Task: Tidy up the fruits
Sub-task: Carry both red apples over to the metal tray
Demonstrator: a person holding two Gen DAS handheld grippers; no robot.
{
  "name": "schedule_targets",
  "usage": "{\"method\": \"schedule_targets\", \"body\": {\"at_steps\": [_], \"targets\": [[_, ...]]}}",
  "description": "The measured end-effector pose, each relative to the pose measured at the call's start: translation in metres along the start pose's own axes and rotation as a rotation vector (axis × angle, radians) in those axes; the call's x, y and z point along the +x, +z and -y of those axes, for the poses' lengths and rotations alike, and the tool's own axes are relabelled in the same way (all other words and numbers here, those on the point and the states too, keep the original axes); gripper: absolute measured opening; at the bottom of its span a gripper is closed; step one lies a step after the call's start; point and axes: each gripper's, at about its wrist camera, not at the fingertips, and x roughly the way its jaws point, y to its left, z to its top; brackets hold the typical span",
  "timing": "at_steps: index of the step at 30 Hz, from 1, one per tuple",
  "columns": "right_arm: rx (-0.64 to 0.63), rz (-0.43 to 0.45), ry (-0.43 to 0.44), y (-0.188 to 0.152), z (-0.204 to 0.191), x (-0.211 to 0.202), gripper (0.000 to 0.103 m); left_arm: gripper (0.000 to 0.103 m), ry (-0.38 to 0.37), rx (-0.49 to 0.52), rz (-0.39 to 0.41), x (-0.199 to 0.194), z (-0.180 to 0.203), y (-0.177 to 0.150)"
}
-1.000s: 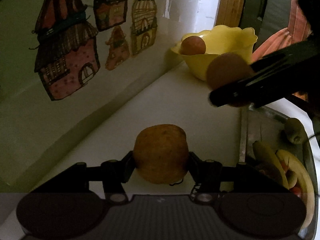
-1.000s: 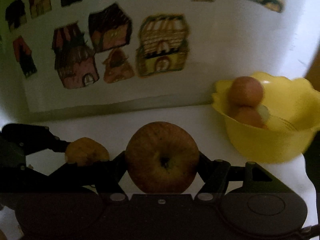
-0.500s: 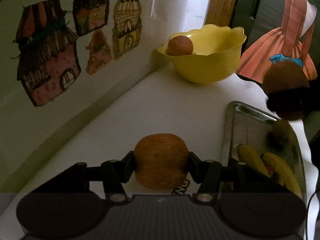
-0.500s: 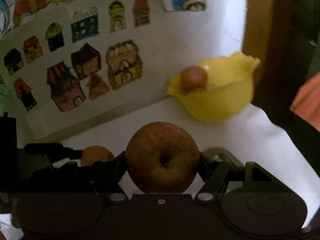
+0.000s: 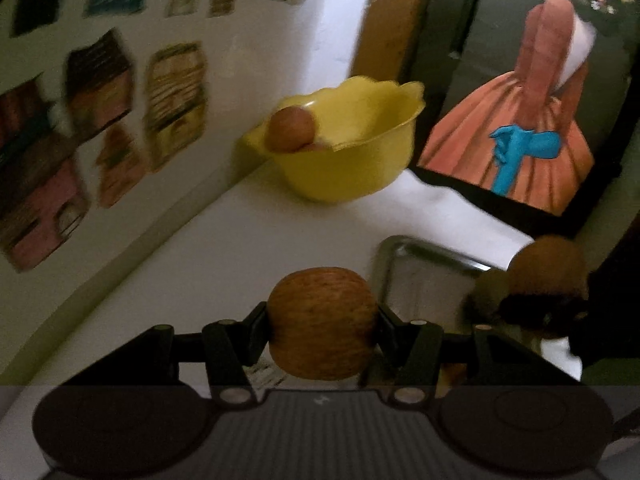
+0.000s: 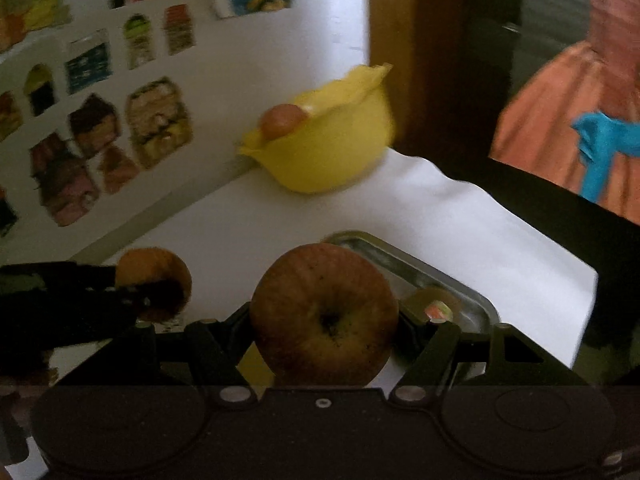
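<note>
Both hand-held grippers are loaded. The left hand-held gripper is clamped on an apple turned side-on, and the right hand-held gripper is clamped on a second apple with its stem dimple facing the camera. Each apple is pinched between the two fingers and held up off the white surface.

Ahead of both hand-held grippers, against the wall, stands a yellow bowl that already has at least one apple in it, with what looks like another just under it. So part of the sorting seems done, and the two held apples probably go there next; neither is over the bowl yet. A metal tray lies just ahead and to the right of the hand-held grippers, between them and the bowl.

The right wrist view shows a piece of fruit with a small sticker left on the tray, just right of the held apple, so more remains to sort. It also shows the left hand-held gripper off to its left with its apple. The left wrist view shows more of the bowl's inside, and the right hand-held gripper at its far right with its apple, but the tray's contents there are mostly hidden and blurred.
</note>
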Motion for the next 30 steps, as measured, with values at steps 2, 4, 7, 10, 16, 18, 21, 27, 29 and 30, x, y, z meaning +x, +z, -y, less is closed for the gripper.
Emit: {"method": "schedule_targets", "body": {"at_steps": [2,4,7,10,16,18,21,27,29,30], "targets": [[0.047,0.001,-0.042,-0.007,0.007,0.001,0.071,0.059,-0.027,0.022,0.008,0.006,0.011,0.006],[0.089,-0.004,-0.080,-0.016,0.013,0.002,0.071,0.059,-0.050,0.046,0.015,0.013,0.021,0.010],[0.137,-0.019,-0.112,-0.027,0.022,0.006,0.071,0.059,-0.076,0.082,0.017,0.024,0.036,0.013],[0.162,-0.040,-0.113,-0.037,0.027,0.011,0.071,0.059,-0.096,0.111,0.013,0.036,0.049,0.013],[0.216,-0.053,-0.125,-0.049,0.035,0.022,0.071,0.059,-0.111,0.156,-0.006,0.054,0.068,0.009],[0.226,-0.050,-0.126,-0.050,0.036,0.024,0.071,0.059,-0.112,0.167,-0.012,0.058,0.073,0.007],[0.231,-0.053,-0.129,-0.051,0.035,0.029,0.071,0.059,-0.103,0.180,-0.021,0.059,0.076,0.003],[0.252,-0.047,-0.128,-0.054,0.035,0.032,0.072,0.059,-0.067,0.146,-0.039,0.064,0.073,0.001],[0.249,-0.041,-0.126,-0.054,0.035,0.032,0.072,0.059,-0.060,0.143,-0.039,0.065,0.072,0.000],[0.248,-0.039,-0.126,-0.054,0.035,0.033,0.072,0.059,-0.057,0.145,-0.039,0.066,0.073,0.000]]}}
